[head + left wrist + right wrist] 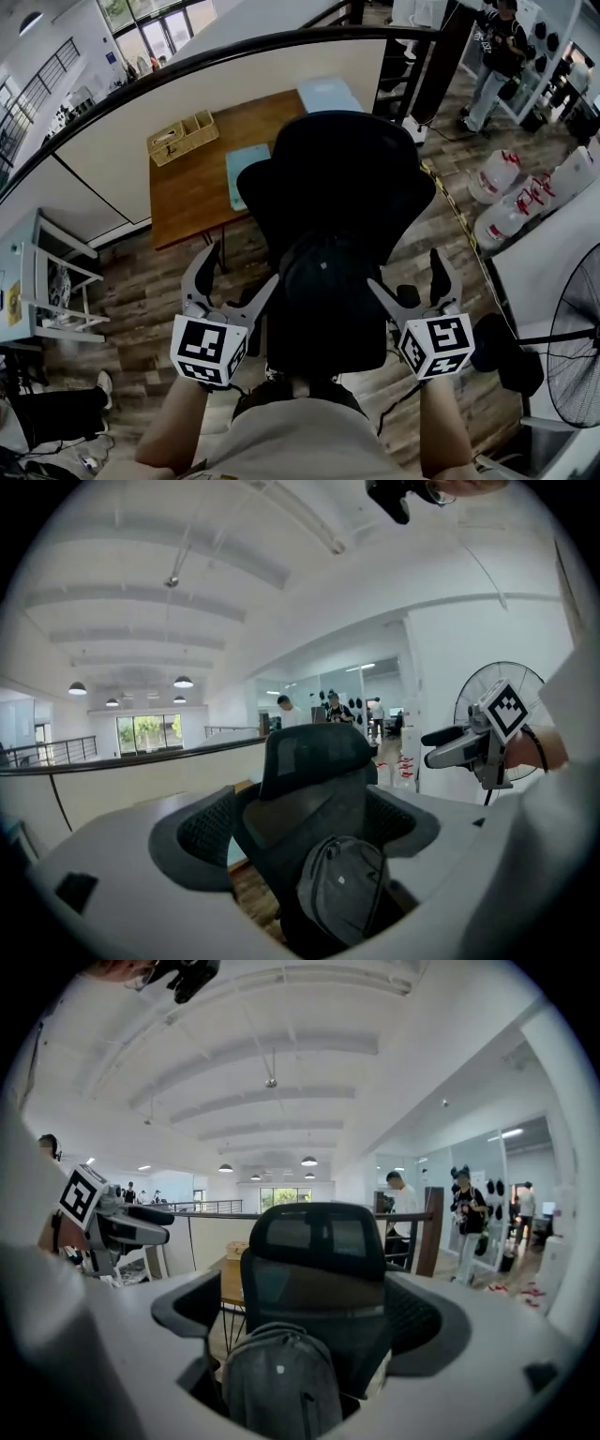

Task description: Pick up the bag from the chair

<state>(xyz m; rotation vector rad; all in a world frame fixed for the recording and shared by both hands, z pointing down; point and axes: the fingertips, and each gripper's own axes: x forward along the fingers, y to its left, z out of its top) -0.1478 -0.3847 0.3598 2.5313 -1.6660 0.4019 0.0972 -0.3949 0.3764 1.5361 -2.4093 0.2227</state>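
Grey fabric bag point(281, 1382) is sitting upright on the seat of the black mesh office chair point(337, 169). I am holding the left gripper point(242, 267) and right gripper point(403, 270) on either side of it, both pairs of jaws standing wide apart and empty. I am judging this the approach, so next I am needing to close on the bag's top. Beyond, a wooden counter point(197, 178) is standing on plank flooring point(141, 300) by a curved black railing point(234, 49).

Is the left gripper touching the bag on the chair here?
Apart. The left gripper view shows the left gripper open, with the bag sitting on the chair beyond its pads, neither pad reaching it.
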